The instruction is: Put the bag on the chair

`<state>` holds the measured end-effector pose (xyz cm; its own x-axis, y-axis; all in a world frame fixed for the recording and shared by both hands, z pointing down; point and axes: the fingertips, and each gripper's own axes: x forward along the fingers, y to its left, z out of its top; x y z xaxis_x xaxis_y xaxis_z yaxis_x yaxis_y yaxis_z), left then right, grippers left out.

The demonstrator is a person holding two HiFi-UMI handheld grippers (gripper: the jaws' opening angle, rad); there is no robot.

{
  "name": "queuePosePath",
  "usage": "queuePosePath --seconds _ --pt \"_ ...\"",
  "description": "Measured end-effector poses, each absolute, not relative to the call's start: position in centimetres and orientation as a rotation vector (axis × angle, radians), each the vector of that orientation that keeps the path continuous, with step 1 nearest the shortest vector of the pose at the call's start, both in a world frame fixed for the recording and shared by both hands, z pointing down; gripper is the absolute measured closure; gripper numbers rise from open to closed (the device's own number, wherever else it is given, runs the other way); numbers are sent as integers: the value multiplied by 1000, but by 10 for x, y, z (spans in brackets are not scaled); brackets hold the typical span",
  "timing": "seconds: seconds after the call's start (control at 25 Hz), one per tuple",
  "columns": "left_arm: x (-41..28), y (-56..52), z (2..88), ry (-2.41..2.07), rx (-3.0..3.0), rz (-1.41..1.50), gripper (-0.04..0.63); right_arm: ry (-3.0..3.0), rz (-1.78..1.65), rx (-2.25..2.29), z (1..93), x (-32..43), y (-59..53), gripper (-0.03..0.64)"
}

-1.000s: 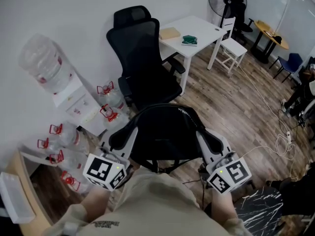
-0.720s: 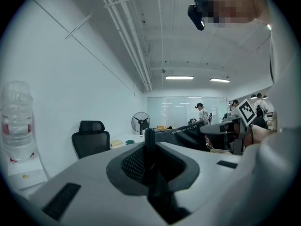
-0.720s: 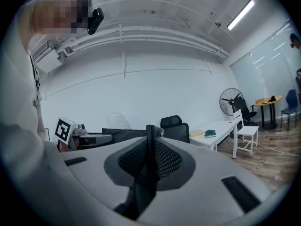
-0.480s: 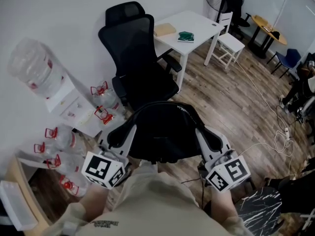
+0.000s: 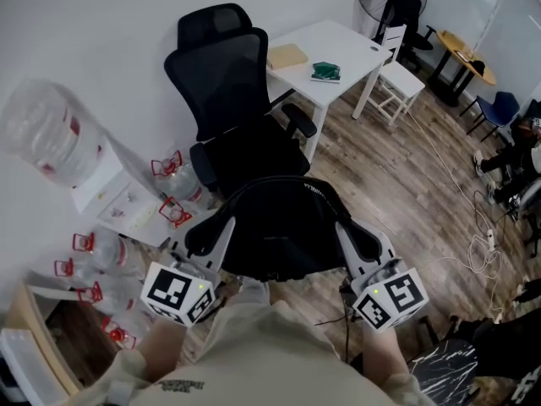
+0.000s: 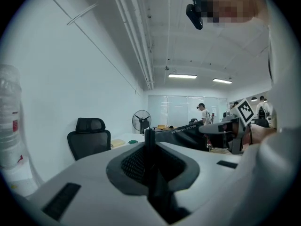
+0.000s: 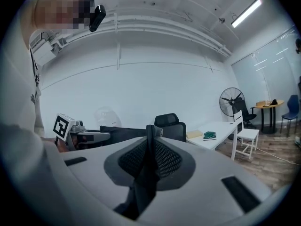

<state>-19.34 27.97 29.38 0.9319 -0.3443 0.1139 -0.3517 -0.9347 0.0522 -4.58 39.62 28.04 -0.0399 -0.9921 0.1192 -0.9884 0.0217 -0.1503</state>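
Pinching the black bag point(image 5: 283, 227) at opposite edges, left tool point(image 5: 205, 235) and right tool point(image 5: 355, 237) point level toward the chair point(image 5: 232, 100).

Beige shirt point(image 5: 254, 353); pale grey left claw point(image 5: 205, 233) and right claw point(image 5: 357, 237), each with a black-and-white marker cube point(image 5: 176, 294).

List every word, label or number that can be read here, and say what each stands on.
No text reads with certainty.
White lettering on the black bag: too small and slanted to read.
Print on the person's shirt: blurred, unreadable.
Red label on the water bottle: too small to read.
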Motion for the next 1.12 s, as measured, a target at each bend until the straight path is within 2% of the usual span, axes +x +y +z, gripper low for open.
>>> queuePosePath --seconds 0.8,1.12 --pt "-132 62 294 -545 2991 154 529 2222 -323 -2209 281 18 177 558" --pt "-108 -5 296 -585 3009 136 529 2229 -231 -2242 282 41 109 558"
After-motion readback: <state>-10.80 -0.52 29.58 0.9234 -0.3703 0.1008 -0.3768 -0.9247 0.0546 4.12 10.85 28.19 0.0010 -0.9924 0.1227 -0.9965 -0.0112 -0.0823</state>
